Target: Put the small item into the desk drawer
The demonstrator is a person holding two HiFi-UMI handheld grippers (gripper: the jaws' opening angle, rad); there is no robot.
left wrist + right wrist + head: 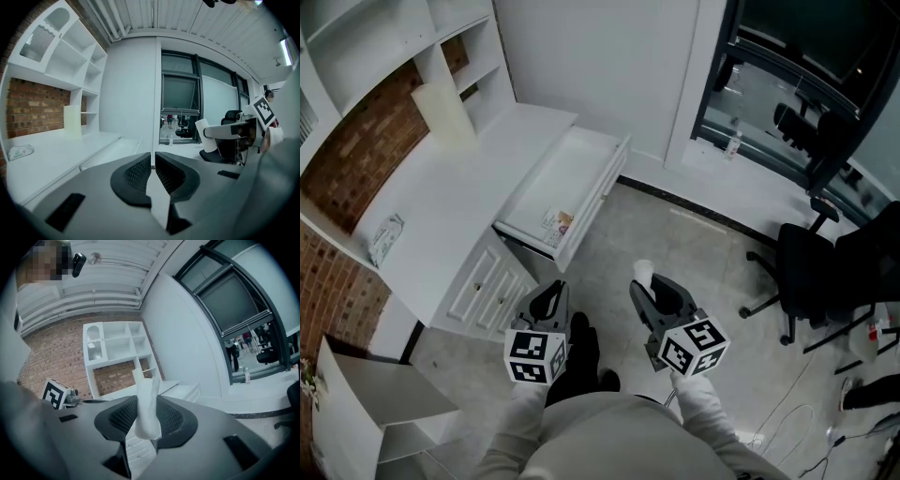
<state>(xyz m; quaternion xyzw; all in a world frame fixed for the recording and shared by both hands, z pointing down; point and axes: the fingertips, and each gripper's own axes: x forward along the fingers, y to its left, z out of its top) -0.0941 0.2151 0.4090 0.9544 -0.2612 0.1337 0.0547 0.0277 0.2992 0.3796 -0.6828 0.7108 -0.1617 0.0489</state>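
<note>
**White soft item clamped in right gripper; drawer open ahead**

Grey concrete-look floor [694,234]. Long white table [441,211] runs along a red brick wall [356,150], with a white open shelf unit [356,42] above it. Dark-framed window [806,84] on the far side of the room.

Open white drawer [598,197] is pulled far out from the table's end. One small printed packet [560,225] lies in its near corner.

Right gripper [649,284]: jaws clenched on the small white soft item [146,404]. The item stands upright between the pads and sticks out above the tips. In the head view it shows as a white nub at the front of the gripper. It is off the table, in the air over the floor, to the right of the drawer's near corner and apart from it. Only bare floor lies between the item and the drawer.

Left gripper [547,300]: jaws drawn together to a thin slit, nothing between them. It sits just below the drawer's near corner, in front of the white panelled cabinet [487,281] under the table.

Others:
- pale cream upright block [442,112] at the back of the table
- flat wrapped pack [386,236] on the table near the wall
- black office chair [811,272], well to the right
- clear bottle [732,142] by the window
- person's black shoe [584,349] between the two arms
</note>
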